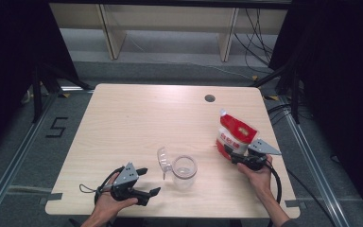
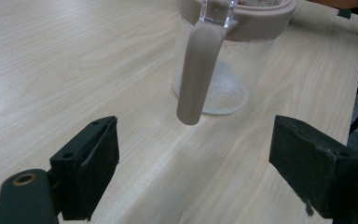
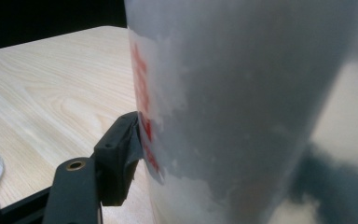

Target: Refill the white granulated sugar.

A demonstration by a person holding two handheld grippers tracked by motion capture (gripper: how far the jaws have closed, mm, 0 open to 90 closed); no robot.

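With the right gripper [image 1: 238, 158] clasping the red-and-white bag [image 1: 235, 133] at the right of the surface [image 1: 137, 118] and the left gripper [image 1: 144, 181] spread empty by the open jar [image 1: 184, 171], pouring likely follows: lift, tilt over jar.

Red-white pouch [image 1: 235, 135] upright at table's right; clear jar [image 1: 184, 171] open.
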